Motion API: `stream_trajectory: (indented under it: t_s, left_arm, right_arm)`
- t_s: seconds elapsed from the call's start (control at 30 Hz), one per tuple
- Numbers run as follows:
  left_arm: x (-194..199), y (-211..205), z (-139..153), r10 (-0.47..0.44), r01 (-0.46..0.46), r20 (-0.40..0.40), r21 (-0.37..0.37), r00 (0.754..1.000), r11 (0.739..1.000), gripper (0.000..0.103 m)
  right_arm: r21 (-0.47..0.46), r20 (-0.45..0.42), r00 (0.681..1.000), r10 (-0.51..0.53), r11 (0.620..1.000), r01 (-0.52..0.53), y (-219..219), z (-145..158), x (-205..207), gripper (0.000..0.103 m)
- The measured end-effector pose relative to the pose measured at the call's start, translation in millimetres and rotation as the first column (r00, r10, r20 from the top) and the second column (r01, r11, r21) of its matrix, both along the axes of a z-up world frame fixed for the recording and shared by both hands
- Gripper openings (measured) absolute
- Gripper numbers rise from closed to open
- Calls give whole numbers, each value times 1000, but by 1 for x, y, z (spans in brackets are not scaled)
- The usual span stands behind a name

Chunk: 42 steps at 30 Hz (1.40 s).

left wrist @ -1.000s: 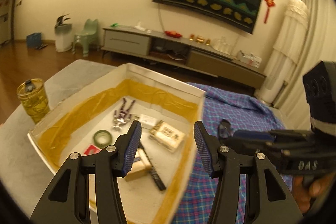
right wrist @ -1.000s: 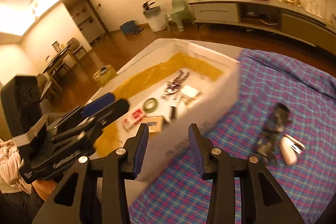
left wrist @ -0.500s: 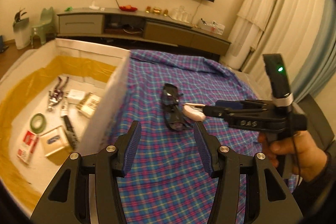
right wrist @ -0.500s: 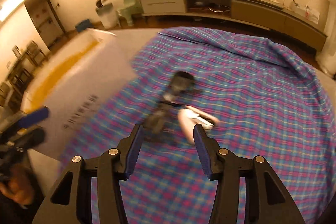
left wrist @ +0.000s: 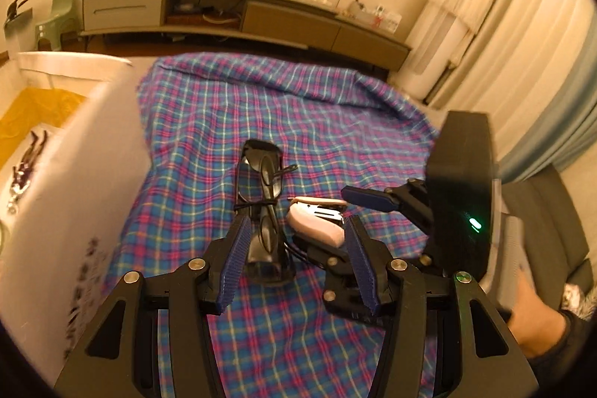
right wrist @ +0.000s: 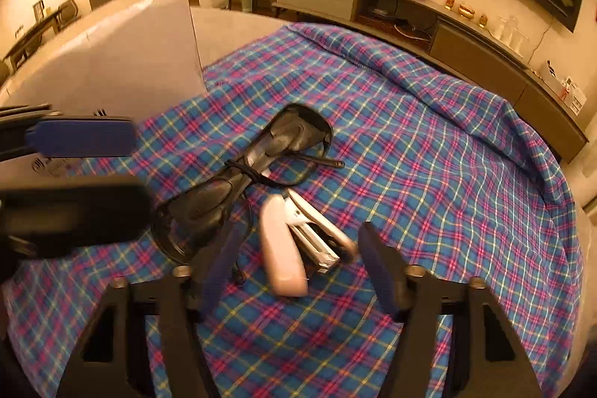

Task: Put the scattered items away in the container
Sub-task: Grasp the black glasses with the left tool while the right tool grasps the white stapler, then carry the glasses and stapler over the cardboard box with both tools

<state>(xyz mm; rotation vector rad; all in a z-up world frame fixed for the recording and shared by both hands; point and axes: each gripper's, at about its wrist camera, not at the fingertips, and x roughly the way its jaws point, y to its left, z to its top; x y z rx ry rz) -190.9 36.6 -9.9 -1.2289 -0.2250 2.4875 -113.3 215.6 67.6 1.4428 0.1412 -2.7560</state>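
Black glasses (left wrist: 263, 211) (right wrist: 242, 185) and a white stapler (left wrist: 317, 222) (right wrist: 294, 241) lie side by side on the plaid cloth (left wrist: 261, 107) (right wrist: 429, 155). My left gripper (left wrist: 296, 260) is open, low over the cloth, with the near end of the glasses and the stapler between its fingers. My right gripper (right wrist: 298, 267) is open, its fingers either side of the stapler. The right gripper also shows in the left wrist view (left wrist: 335, 215), coming in from the right. The white container (left wrist: 56, 144) (right wrist: 112, 55) stands to the left of the cloth.
The container holds a small figurine (left wrist: 26, 170) and yellow lining (left wrist: 30, 110). A low TV cabinet (left wrist: 242, 13) runs along the far wall. Curtains (left wrist: 522, 62) hang at the right. My left gripper's fingers (right wrist: 80, 137) reach in at the left of the right wrist view.
Both grippers swung away from the container, rightward over the cloth, and dropped close around the glasses and stapler. The right gripper has opened wider.
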Motion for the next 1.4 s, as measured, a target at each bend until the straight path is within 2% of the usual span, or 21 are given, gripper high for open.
stream_trajectory:
  t_s: [0.13, 0.23, 0.33, 0.37, 0.47, 0.57, 0.97, 1.4]
  left_arm:
    - [-19, 16, -20, 6, -5, 29, -46, 1000, 999, 55]
    - [-33, 23, -37, 46, -40, 58, -102, 997, 994, 55]
    - [-45, 17, -51, 82, -76, 101, -64, 992, 995, 55]
    - [-47, 15, -53, 84, -78, 95, -60, 992, 995, 51]
    - [-50, 12, -54, 77, -70, 73, -96, 994, 993, 24]
    - [-50, 8, -52, 73, -66, 75, -90, 995, 994, 18]
    - [-18, -5, -32, 81, -78, 37, -69, 996, 995, 17]
    - [32, -6, 5, 67, -74, -54, -143, 996, 987, 17]
  right_arm:
    - [-70, 12, 1000, -27, 997, 27, 14, -3, 0, 47]
    - [-137, 28, 998, -65, 988, 68, 26, -4, 0, 43]
    - [-197, 41, 994, -106, 974, 112, 38, -4, 0, 42]
    - [-213, 45, 992, -114, 970, 121, 40, -4, 1, 42]
    - [-246, 53, 989, -135, 958, 144, 45, -4, 1, 42]
    - [-274, 58, 986, -155, 948, 165, 49, -4, 4, 41]
    - [-359, 65, 976, -207, 908, 216, 53, 3, 17, 41]
    - [-422, -4, 978, -206, 887, 185, 20, 39, 46, 41]
